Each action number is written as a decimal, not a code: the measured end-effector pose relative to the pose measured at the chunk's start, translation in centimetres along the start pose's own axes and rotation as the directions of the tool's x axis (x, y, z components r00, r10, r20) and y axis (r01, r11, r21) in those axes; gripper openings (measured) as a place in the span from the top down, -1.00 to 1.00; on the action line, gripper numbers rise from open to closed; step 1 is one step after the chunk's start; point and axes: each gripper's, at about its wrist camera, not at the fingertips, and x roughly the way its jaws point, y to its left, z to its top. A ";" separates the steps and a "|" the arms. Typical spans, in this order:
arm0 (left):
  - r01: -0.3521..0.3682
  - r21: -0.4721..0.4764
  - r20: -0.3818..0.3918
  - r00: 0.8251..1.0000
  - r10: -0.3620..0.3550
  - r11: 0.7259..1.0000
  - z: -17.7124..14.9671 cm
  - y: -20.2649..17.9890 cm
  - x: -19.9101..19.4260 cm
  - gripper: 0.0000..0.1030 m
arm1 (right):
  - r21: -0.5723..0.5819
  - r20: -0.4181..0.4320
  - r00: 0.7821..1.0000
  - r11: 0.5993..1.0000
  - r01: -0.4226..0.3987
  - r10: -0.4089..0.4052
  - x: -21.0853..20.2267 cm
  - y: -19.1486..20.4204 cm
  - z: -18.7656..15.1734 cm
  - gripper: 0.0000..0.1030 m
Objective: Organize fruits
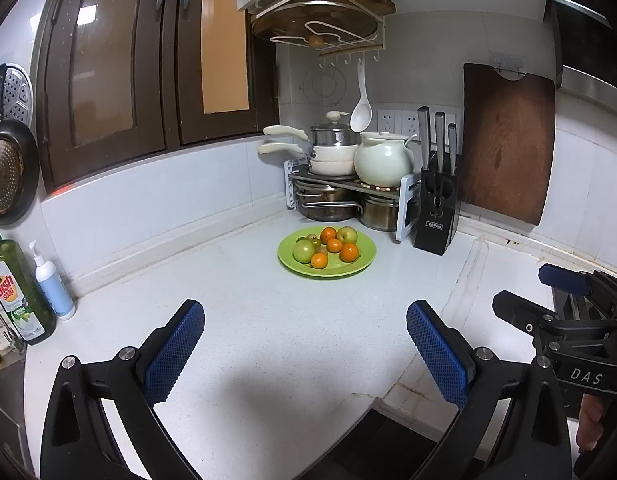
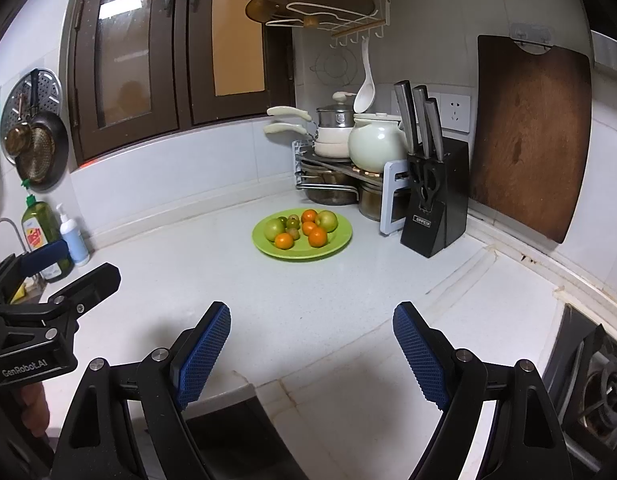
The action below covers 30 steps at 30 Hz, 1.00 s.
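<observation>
A green plate (image 1: 364, 262) (image 2: 340, 242) sits far back on the white counter near the corner. It holds several oranges (image 1: 349, 252) (image 2: 317, 237), green apples (image 1: 304, 251) (image 2: 274, 229) and a few small green-brown fruits (image 1: 316, 242) (image 2: 292, 224). My left gripper (image 1: 305, 320) is open and empty, low over the counter well in front of the plate. My right gripper (image 2: 312, 322) is open and empty, also well short of the plate. The right gripper shows at the right edge of the left wrist view (image 1: 520, 296), the left gripper at the left of the right wrist view (image 2: 80, 264).
A pot rack (image 1: 340, 184) with pans and a white pot (image 1: 382, 158) stands behind the plate. A black knife block (image 1: 436, 204) (image 2: 432, 208) and a wooden cutting board (image 1: 508, 144) stand right. Dish soap (image 1: 18, 296) and a pump bottle (image 1: 52, 284) stand left. A stove (image 2: 592, 384) lies at right.
</observation>
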 end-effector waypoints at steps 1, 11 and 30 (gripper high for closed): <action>0.000 0.000 0.001 1.000 0.000 1.000 0.0 0.0 -0.1 -1.00 | -0.002 0.001 1.000 1.000 0.000 0.000 -0.1 0.0 0.0 -0.63; -0.009 0.003 0.019 1.000 0.008 1.000 0.1 0.3 -0.7 -1.00 | -0.007 0.007 1.000 1.000 -0.004 0.004 -0.3 -0.1 0.0 -0.63; -0.004 -0.011 0.003 1.000 0.004 1.000 0.0 0.7 -0.5 -1.00 | -0.015 0.008 1.000 1.000 -0.004 0.004 -0.5 0.2 -0.1 -0.63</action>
